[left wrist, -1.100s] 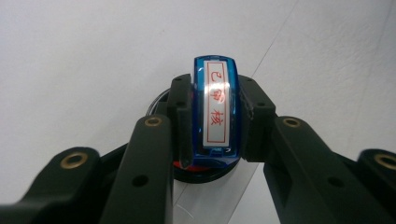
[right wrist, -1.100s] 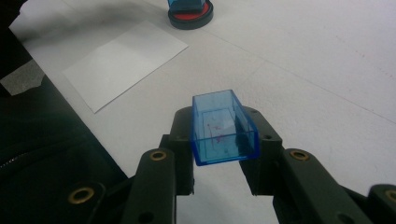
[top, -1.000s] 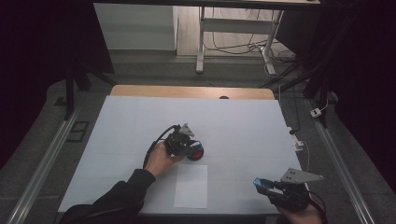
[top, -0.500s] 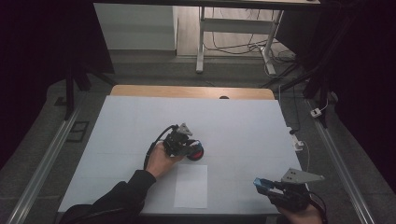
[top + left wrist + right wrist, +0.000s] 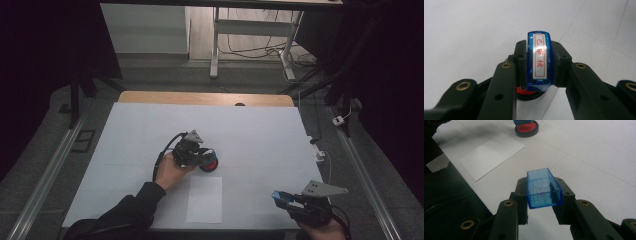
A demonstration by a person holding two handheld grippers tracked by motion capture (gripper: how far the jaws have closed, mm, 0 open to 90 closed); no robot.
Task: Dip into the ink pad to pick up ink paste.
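On the white table [image 5: 150, 135], stamp down on the ink pad, its cap parked in my other gripper.

Across that table, near my edge, lies the sheet of paper [image 5: 204, 199], waiting just beside the round red ink pad [image 5: 210, 163], so I judge the stamp has only a short hop to make once inked. My left gripper [image 5: 539, 62] is clenched on the blue stamp [image 5: 539, 58], label side up toward me, its face pressed down on the pad to take colour. My right gripper [image 5: 544, 192] grasps the stamp's clear blue cap [image 5: 543, 188], held well apart at the table's near right so it stays out of the way.
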